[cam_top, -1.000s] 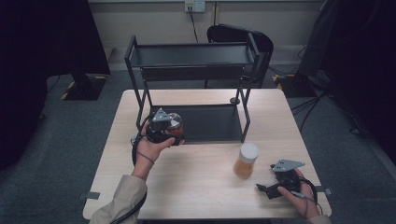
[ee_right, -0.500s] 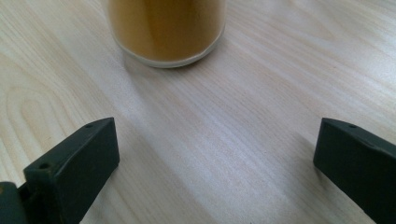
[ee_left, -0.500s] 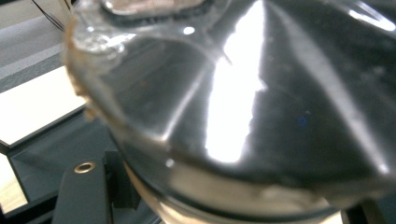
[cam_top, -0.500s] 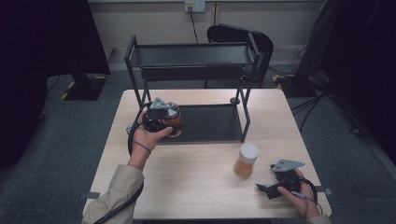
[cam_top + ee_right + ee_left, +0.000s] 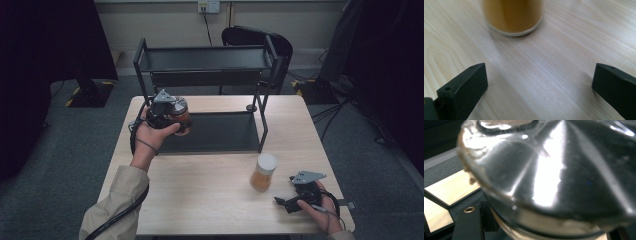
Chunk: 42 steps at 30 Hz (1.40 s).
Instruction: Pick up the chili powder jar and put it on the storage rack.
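My left gripper (image 5: 171, 115) is shut on a glass jar (image 5: 182, 119) with a shiny metal lid and dark amber contents. It holds the jar in the air in front of the black rack's (image 5: 205, 59) left post, between the two shelves. In the left gripper view the jar's lid (image 5: 554, 175) looms very close and blurred. My right gripper (image 5: 289, 202) rests on the table's near right corner, open, nothing between its fingers (image 5: 461, 88). A second jar (image 5: 263, 172), white-lidded with orange contents, stands just beyond it; its base (image 5: 512, 15) sits ahead of the jaws.
The two-shelf black metal rack stands at the back of the wooden table (image 5: 200, 195); its lower shelf (image 5: 220, 132) lies flat on the tabletop. A dark chair (image 5: 260, 37) is behind the rack. A cable trails from the left hand.
The left hand has lifted the metal-lidded jar upward and slightly left, from lower-shelf height to mid-rack height. The right gripper and the white-lidded jar have stayed put.
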{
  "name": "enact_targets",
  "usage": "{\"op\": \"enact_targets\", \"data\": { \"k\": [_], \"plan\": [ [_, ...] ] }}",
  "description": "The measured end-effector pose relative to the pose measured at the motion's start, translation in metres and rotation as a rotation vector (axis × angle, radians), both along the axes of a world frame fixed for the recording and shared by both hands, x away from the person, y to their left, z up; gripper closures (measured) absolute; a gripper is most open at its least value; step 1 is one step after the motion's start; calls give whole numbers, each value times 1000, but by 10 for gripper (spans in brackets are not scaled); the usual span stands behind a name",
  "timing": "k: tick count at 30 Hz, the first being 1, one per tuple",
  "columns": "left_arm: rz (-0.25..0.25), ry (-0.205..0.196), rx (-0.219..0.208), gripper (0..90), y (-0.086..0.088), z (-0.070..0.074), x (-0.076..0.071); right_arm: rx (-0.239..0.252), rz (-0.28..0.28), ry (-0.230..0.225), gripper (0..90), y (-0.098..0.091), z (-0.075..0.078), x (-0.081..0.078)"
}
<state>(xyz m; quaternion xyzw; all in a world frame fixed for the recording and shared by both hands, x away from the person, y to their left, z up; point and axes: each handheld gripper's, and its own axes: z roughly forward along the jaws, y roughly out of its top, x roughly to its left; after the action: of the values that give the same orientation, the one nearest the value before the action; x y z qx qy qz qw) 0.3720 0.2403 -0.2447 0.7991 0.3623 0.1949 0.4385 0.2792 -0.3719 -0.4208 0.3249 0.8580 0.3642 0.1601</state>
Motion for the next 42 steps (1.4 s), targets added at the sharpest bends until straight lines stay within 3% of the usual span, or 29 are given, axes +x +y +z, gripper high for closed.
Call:
{"op": "enact_targets", "data": {
  "k": [5,16,27,42],
  "plan": [
    [1,3,18,302,-1,15,3,0,0,0,0,0,0,0],
    [-5,-7,14,302,1,46,5,1,0,0,0,0,0,0],
    [-4,-4,-7,302,4,67,10,1,-1,0,0,0,0,0],
    [-4,23,19,302,0,102,23,0,0,0,0,0,0,0]
  ]
}}
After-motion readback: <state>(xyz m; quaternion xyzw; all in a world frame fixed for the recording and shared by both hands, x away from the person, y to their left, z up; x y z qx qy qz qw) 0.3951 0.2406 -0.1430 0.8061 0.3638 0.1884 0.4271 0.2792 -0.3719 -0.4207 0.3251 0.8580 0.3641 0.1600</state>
